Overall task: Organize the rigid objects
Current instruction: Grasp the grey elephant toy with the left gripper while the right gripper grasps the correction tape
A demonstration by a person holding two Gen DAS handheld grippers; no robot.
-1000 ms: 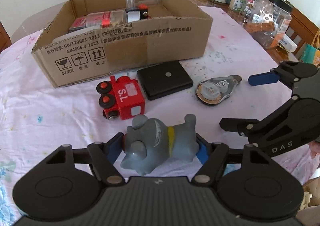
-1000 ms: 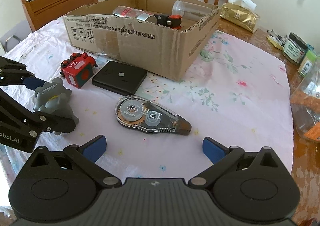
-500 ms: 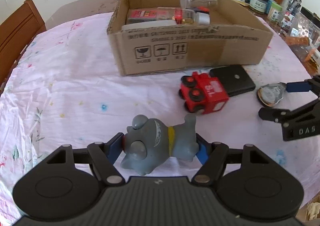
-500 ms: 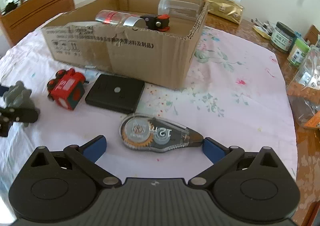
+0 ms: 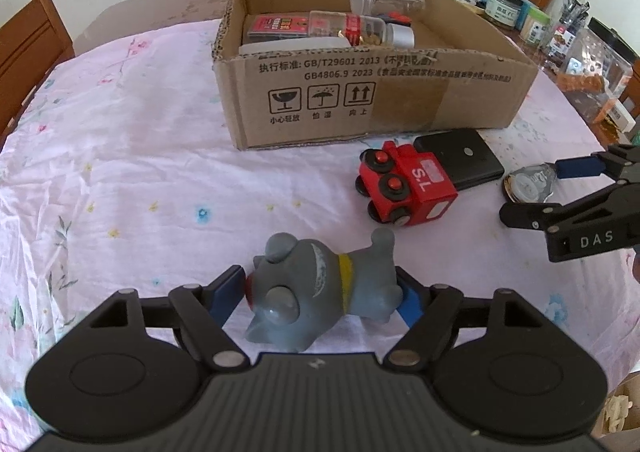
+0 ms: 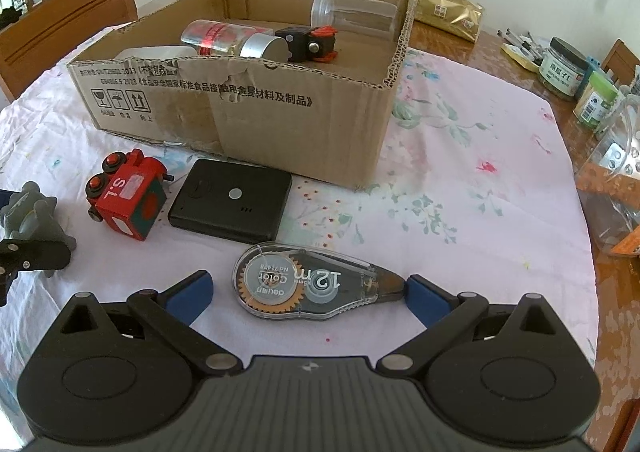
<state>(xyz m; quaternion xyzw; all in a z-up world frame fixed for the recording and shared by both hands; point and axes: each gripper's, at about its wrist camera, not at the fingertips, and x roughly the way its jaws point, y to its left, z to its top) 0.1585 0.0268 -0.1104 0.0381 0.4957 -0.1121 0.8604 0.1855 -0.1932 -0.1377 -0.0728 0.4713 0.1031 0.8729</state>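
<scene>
The left hand-held gripper [image 5: 320, 292], jaws just opening around the grey toy dog [image 5: 320, 288], risked toppling it; the right hand-held gripper [image 6: 310, 292] stood open around the correction-tape dispenser [image 6: 308, 280].

Tablecloth [image 5: 120, 155]: pale pink, scattered with small blue, yellow and green flowers.
Cardboard box [image 5: 400, 99]: brown, printed with black characters and three black symbols.
Toy dog [image 5: 320, 288]: grey, banded with a yellow collar, a red patch seen at the muzzle.
Toy train [image 5: 408, 187]: red, black wheels with red hubs, white "S.L" lettering; found in front of the box.
Flat case [image 6: 232, 199]: black, marked by one silver dot.
Tape dispenser [image 6: 312, 280]: clear, smoky shell; orange gear seen inside.
Gripper pads [image 6: 190, 290]: blue on black arms.
</scene>
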